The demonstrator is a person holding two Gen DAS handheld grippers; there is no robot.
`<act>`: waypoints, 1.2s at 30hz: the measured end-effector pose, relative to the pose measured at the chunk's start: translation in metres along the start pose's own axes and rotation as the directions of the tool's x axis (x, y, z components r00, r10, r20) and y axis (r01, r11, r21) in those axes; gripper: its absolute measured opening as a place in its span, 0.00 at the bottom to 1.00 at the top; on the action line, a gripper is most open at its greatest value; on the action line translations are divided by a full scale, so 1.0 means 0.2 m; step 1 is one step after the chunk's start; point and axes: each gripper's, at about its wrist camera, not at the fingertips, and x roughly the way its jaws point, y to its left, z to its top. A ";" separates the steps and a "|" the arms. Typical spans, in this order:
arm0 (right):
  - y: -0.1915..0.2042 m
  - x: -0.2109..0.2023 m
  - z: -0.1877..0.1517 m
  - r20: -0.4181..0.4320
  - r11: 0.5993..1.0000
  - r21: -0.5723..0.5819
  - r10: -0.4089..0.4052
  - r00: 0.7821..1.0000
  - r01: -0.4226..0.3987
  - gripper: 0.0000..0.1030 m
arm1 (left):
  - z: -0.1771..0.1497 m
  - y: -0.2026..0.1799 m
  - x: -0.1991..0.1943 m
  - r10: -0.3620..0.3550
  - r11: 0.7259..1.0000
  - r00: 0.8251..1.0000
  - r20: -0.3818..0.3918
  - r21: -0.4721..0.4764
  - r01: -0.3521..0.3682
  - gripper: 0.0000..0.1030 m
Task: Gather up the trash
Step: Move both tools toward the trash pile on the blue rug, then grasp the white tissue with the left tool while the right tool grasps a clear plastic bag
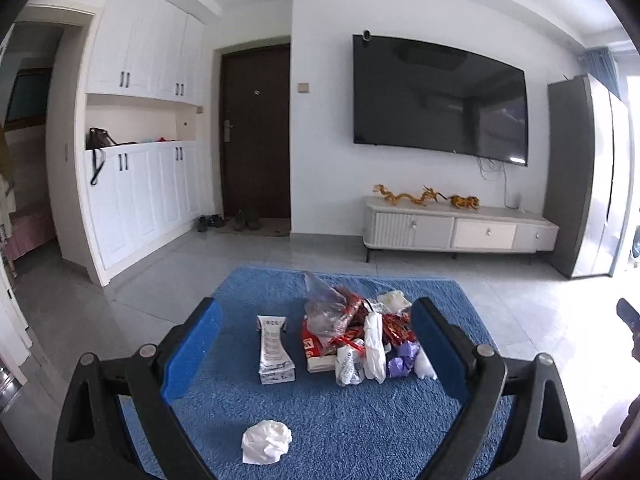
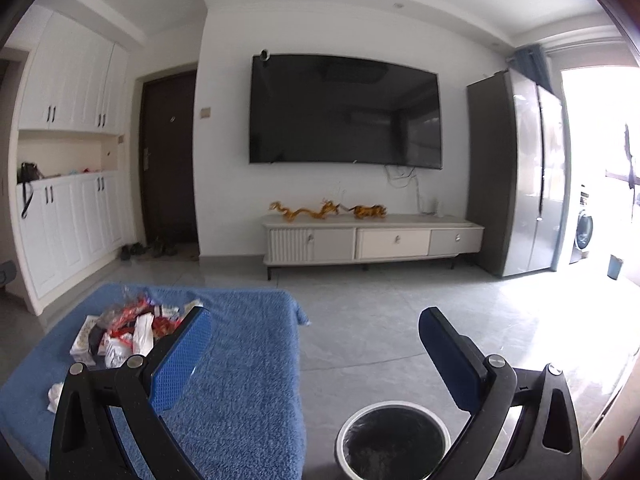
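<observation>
In the left wrist view, the left gripper (image 1: pixel 316 344) is hovering over the blue towel (image 1: pixel 340 432) with its jaws spread wide and nothing between them. A pile of wrappers (image 1: pixel 352 332) is lying ahead, framed between the two fingers, with a long paper receipt (image 1: pixel 274 350) just beside it on the left. A crumpled white tissue (image 1: pixel 266 442) is sitting apart, closer to the camera. The receipt is lying with its long axis running away from the camera, its folded end pointing toward the gripper. I judge that the first pick is still being prepared; it is better to take one loose piece at a time, coming down straight and closing across the short side, so the light paper is not sliding away.

In the right wrist view, the right gripper (image 2: pixel 316 340) is also standing released and empty, hanging over the floor. The trash bin (image 2: pixel 394 440), lined with a dark bag, is waiting below, between the fingers and beside the towel's edge. The pile is lying far to the left.
</observation>
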 end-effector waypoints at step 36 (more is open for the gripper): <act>0.72 1.20 -0.45 -0.530 0.877 0.191 0.470 0.706 -0.440 0.46 | -0.71 0.56 0.58 -0.276 0.959 0.802 -0.530 -0.200 0.198 0.66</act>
